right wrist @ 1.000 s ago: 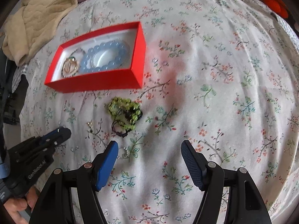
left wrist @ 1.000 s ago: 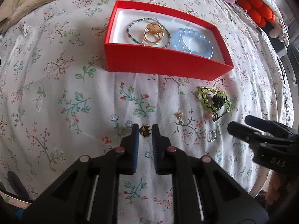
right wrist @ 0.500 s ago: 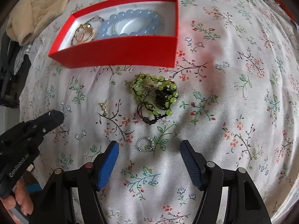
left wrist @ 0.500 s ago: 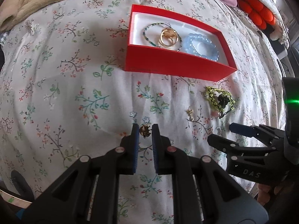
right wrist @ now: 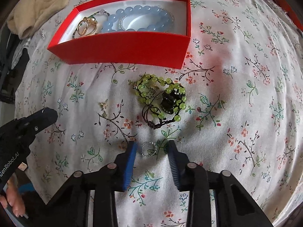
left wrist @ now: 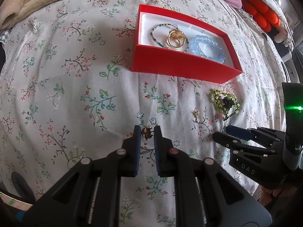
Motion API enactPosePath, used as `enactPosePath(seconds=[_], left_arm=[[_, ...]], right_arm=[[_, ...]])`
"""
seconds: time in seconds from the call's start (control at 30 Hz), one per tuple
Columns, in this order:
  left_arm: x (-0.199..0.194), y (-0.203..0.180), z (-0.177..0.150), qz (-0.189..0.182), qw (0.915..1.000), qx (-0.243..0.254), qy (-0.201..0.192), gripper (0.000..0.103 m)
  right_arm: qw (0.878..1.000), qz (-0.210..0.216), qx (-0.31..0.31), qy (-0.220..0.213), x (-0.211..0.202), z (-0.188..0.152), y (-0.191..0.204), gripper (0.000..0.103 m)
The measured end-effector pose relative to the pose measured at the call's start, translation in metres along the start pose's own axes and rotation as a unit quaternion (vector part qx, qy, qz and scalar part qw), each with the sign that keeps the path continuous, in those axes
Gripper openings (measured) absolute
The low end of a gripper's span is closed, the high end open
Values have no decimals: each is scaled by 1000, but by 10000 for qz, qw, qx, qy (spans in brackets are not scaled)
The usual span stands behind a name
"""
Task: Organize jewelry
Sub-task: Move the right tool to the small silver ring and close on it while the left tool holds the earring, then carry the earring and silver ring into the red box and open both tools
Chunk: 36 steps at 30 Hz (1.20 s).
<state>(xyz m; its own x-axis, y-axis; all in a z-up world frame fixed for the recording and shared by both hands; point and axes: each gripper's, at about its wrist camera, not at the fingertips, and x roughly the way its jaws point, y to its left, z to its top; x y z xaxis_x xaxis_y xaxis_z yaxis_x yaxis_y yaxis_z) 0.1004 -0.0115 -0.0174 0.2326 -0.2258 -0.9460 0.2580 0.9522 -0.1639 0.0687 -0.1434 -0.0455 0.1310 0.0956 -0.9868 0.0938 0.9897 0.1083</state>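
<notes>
The right gripper (right wrist: pixel 151 147) points down at the bed (right wrist: pixel 236 98), and the small silver ring (right wrist: pixel 148 148) lies flat on the sheet directly between its two blue pads. Its jaws have just been closing around the ring, yet a gap shows on each side, so the pads do not seem to press on it yet; the coming grasp turns on the ring staying centred as they meet. The ring is thin and partly lost against the printed leaves, so its outline and any stone are hard to make out.

The left gripper (left wrist: pixel 147 132) is clenched on a small gold earring (left wrist: pixel 146 132) at its fingertips, near the bed but whether it touches the fabric cannot be told.

The red box (right wrist: pixel 121 47), the landmark here, sits beyond both grippers. Inside it lie a blue bead bracelet (right wrist: pixel 136 19), gold rings (right wrist: pixel 87 27) and a thin beaded strand (left wrist: pixel 157 32), partly hidden by the near wall. Between the box and the right gripper lies a tangled green bead bracelet (right wrist: pixel 161 98); left of that, nearer the left gripper, a second small gold earring (right wrist: pixel 103 106). The right gripper is clearly the nearer one to the silver ring.
</notes>
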Motion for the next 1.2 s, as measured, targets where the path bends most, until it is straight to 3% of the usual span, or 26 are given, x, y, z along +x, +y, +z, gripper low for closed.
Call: enactPosePath(seconds=[0.23, 0.43, 0.87, 1.2], left_arm=[[1, -2, 0, 11, 10000, 19, 18, 15], [1, -3, 0, 13, 10000, 17, 20, 15], [-5, -3, 1, -101, 9999, 4, -59, 15], [-24, 4, 12, -410, 9982, -131, -416, 15]], right_arm=[[9999, 37, -108, 3, -2, 5, 1, 18], [9999, 52, -118, -24, -1, 5, 10, 17], [9996, 225, -55, -142, -26, 1, -12, 17], [9969, 536, 103, -562, -61, 4, -22, 17]])
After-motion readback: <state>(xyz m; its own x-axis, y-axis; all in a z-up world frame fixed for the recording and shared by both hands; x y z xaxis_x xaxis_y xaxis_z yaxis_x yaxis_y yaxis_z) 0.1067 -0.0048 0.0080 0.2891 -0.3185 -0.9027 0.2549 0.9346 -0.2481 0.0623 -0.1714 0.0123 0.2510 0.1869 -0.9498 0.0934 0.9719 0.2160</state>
